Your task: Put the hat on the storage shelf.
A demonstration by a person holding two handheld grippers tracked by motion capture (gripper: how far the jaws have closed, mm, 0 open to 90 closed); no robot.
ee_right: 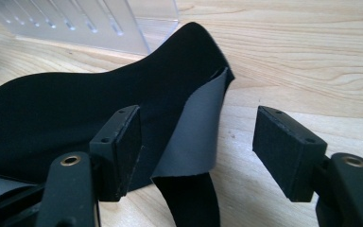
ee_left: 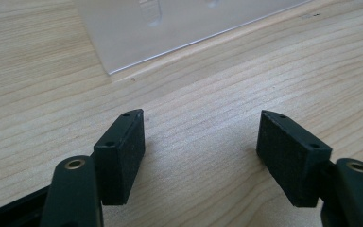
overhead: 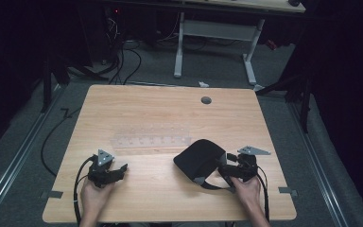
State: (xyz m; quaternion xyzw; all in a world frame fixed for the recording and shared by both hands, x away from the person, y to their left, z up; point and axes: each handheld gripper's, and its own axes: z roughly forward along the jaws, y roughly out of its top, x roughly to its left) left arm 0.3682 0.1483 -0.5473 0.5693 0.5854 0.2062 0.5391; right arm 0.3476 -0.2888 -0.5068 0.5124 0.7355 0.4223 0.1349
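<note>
**Black fabric at the near right: take a clean grip on the flap**

Black, soft fabric eye mask with a grey inner lining and a strap (overhead: 199, 161) lies on the light wooden surface (overhead: 160, 113) toward its near right corner, just in front of the clear plastic slotted rack (overhead: 151, 137) that sits mid-surface. Your right hand-held gripper (overhead: 227, 168) is at the mask's right side with its jaws spread wide. In the right gripper view the grey-lined flap (ee_right: 194, 132) stands in the gap, close against the left pad (ee_right: 123, 151), while the other pad stands well clear of it, so nothing is gripped yet. Your left hand-held gripper (overhead: 118, 170) rests near the near left corner, jaws also well apart over bare wood, holding nothing.

The step in hand looks like picking up the mask by its right edge. To do it well:

- Ease the right gripper forward so the flap sits deep between the pads, not just at their tips.
- Keep the strap loop (ee_right: 189, 198) out of the bite; catching it alone would probably let the body sag and swing.
- Close squarely on both layers, since thin cloth may slip.
- Lift straight up, clear of the rack, so the mask does not drag it.
</note>
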